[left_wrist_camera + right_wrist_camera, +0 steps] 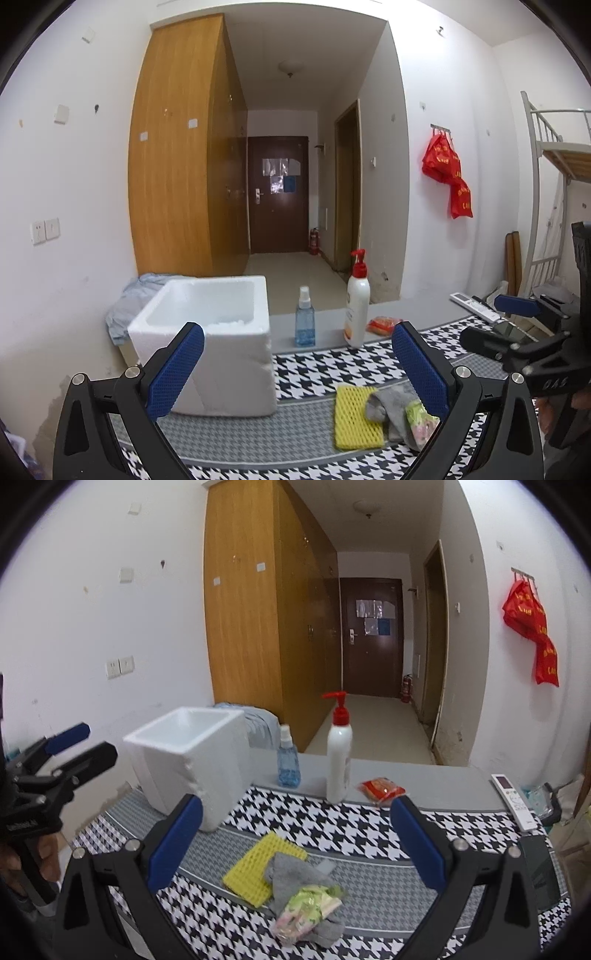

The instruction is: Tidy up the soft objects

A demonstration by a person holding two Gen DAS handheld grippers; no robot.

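Observation:
A yellow sponge (354,417) (260,866), a grey cloth (388,410) (295,878) and a green-pink packet (421,424) (310,908) lie in a small heap on the houndstooth mat. A white foam box (207,332) (192,760) stands open on the left. My left gripper (295,354) is open and empty, above the mat between box and heap; it also shows in the right wrist view (85,744). My right gripper (295,834) is open and empty above the heap; it also shows in the left wrist view (495,317).
A blue spray bottle (305,317) (288,758), a white pump bottle (357,302) (339,753) and a red packet (382,325) (382,789) stand behind the mat. A white remote (513,801) and a dark phone (539,871) lie at the right. Blue cloth (129,299) lies behind the box.

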